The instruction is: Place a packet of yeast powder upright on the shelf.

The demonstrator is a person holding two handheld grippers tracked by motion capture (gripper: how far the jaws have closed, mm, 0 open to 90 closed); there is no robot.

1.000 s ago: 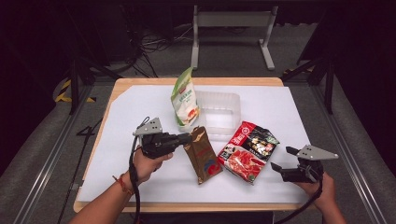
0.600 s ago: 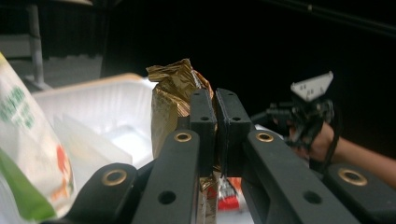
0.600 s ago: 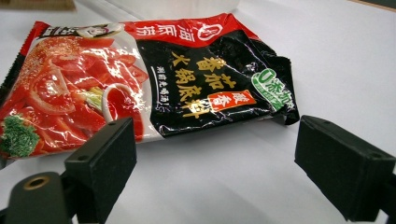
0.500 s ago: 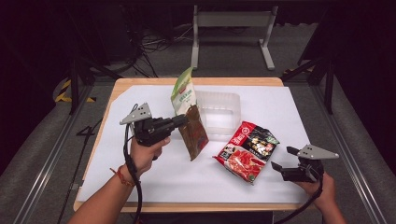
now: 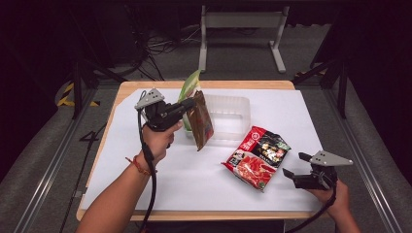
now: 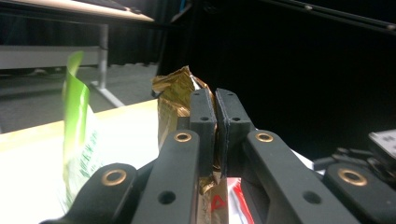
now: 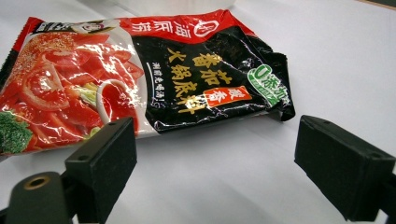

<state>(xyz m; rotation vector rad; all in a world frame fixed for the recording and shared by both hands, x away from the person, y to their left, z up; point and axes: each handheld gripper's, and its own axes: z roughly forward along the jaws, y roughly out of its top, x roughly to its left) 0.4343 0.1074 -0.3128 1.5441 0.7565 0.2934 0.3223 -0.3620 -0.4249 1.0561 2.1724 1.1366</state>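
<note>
My left gripper is shut on the top edge of a brown-gold foil packet, which hangs in the air beside the clear plastic tub. In the left gripper view the jaws pinch the crinkled foil packet between them. A green pouch stands upright just behind the packet, also the green pouch. A red and black soup-base packet lies flat on the white table. My right gripper rests open near the front right edge, its jaws apart just short of the red and black packet.
A white sheet covers the wooden table. A metal stand is on the floor beyond the far edge. Dark floor and rails flank both sides.
My left gripper has lifted the brown-gold packet off the table and carried it up and back toward the tub. The packet now hangs upright. The right gripper has stayed put.
</note>
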